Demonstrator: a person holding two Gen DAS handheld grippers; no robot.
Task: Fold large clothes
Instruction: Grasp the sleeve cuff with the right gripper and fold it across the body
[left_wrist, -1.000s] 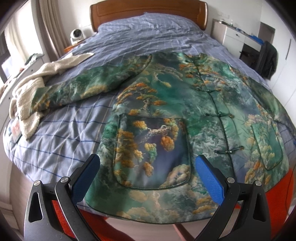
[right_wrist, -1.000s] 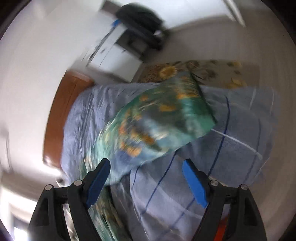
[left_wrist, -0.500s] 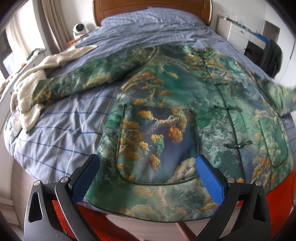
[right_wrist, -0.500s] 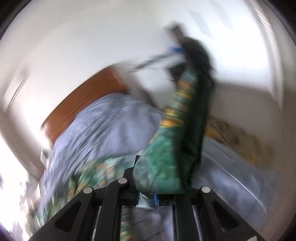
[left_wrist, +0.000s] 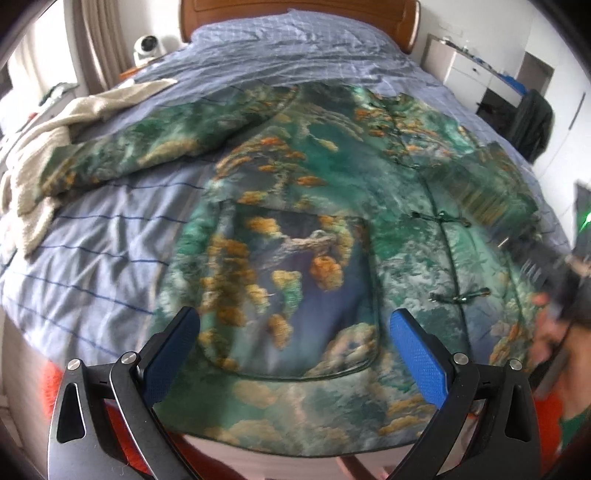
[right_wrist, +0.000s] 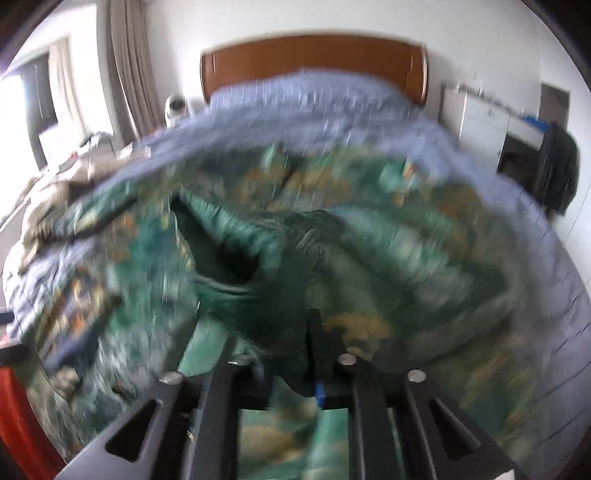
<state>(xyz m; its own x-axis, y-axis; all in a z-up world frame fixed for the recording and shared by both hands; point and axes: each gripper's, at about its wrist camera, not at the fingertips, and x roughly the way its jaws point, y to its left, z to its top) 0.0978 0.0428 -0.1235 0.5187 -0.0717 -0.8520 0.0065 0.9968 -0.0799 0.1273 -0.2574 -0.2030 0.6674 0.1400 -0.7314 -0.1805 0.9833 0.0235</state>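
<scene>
A green quilted jacket (left_wrist: 295, 240) with an orange tree print lies front up on the bed, its hem at the near edge. Its left sleeve (left_wrist: 147, 155) stretches out to the left. My left gripper (left_wrist: 293, 317) hovers open above the hem pocket, with nothing between its blue pads. The right sleeve (right_wrist: 258, 266) lies swung over the jacket front, blurred. My right gripper (right_wrist: 273, 354) has this sleeve's fabric bunched between its narrow jaws, which are opening. In the left wrist view it shows as a dark blur with a hand (left_wrist: 554, 332) at the right edge.
The blue checked bedcover (left_wrist: 92, 258) lies under the jacket. A cream knitted garment (left_wrist: 44, 147) is heaped at the left edge. A wooden headboard (left_wrist: 295, 11) stands at the far end, a white cabinet (left_wrist: 465, 74) and a dark hanging garment (left_wrist: 532, 122) at the right.
My right gripper went from open to shut on the right sleeve and swung it fast from beside the bed over the jacket front, rolling as it went. The left gripper hardly moved.
</scene>
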